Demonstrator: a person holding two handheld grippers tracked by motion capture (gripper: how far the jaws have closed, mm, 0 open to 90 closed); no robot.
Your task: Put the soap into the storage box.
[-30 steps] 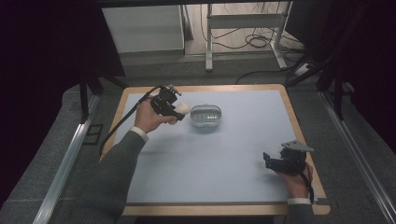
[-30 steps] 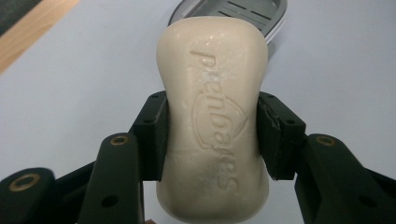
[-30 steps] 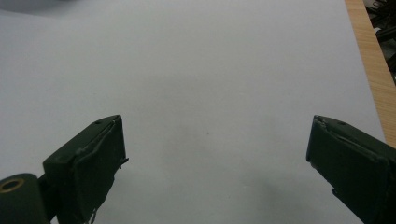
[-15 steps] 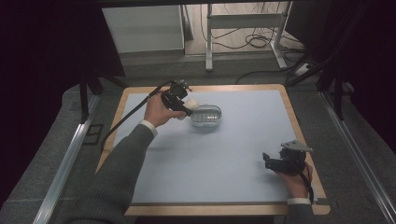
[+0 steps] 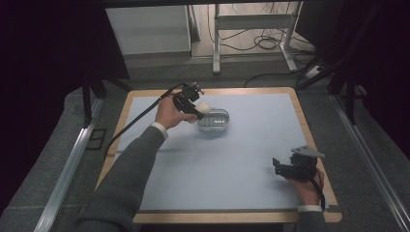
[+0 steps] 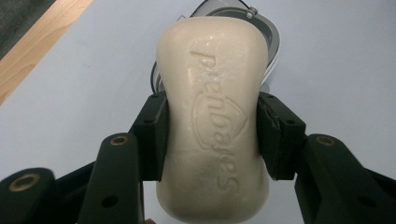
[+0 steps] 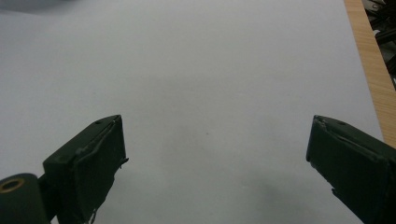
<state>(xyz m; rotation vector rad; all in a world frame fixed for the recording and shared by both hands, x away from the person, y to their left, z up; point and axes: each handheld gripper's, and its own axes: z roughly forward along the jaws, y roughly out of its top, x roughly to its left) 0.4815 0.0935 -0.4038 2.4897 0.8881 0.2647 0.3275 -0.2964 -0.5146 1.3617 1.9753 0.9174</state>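
Observation:
A cream bar of soap [image 6: 215, 116] with raised lettering sits clamped between the black jaws of my left gripper [image 6: 212, 135], which is shut on it. In the high view this gripper [image 5: 199, 112] hovers with the soap [image 5: 203, 107] at the left rim of a clear soap dish [image 5: 215, 122] at the back of the table. The dish [image 6: 268, 32] peeks out behind the soap in the left gripper view. My right gripper [image 5: 280, 166] rests at the front right of the table, and its jaws [image 7: 215, 158] stand wide open over bare mat.
A pale blue mat [image 5: 232, 159] covers the wooden table [image 5: 309, 125]. A black cable [image 5: 140, 116] trails from the left gripper off the table's left side. Metal rails and floor cables lie beyond the table.
My left hand has carried the soap rightward, from beside the dish to over its left rim. The right hand has stayed put.

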